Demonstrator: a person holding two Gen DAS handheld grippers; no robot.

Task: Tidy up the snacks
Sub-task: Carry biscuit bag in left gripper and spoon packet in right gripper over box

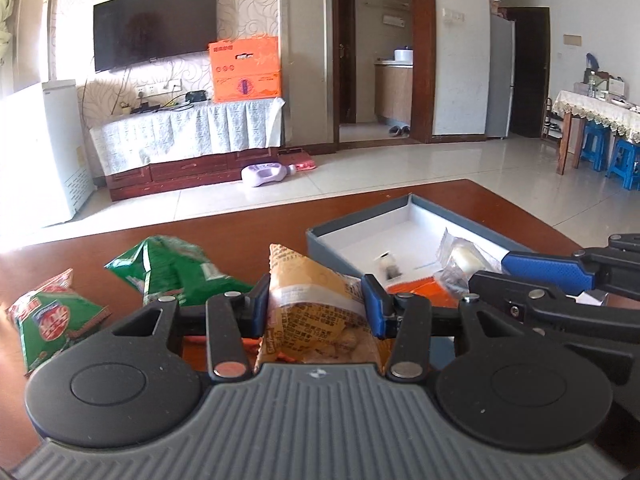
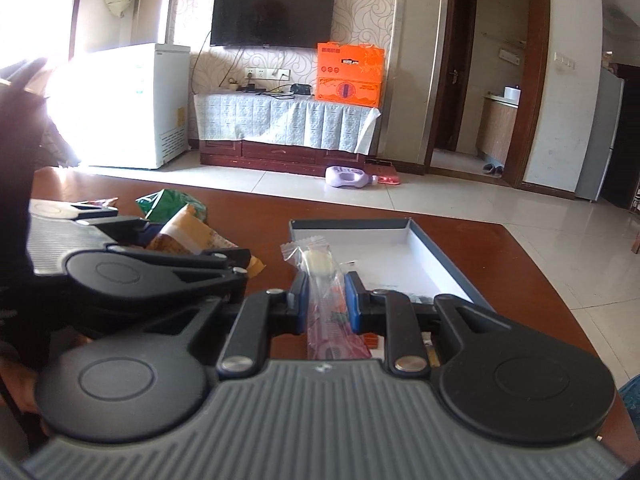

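My left gripper (image 1: 316, 304) is shut on a yellow-orange snack bag (image 1: 308, 284), held just left of the grey box (image 1: 320, 236) with a white inside. My right gripper (image 2: 326, 300) is shut on a clear wrapped white candy packet (image 2: 318, 268) at the box's near edge; the packet also shows in the left wrist view (image 1: 460, 260). The box (image 2: 440, 256) holds a small dark item (image 1: 388, 266) and an orange packet (image 1: 424, 290). The yellow bag also shows in the right wrist view (image 2: 192, 236), in the left gripper.
Two green snack bags (image 1: 176, 268) (image 1: 52, 316) lie on the brown table (image 1: 460, 196) left of the box. Beyond the table's far edge are tiled floor, a TV cabinet (image 1: 188, 136) with an orange carton (image 1: 246, 68), and a white freezer (image 2: 132, 108).
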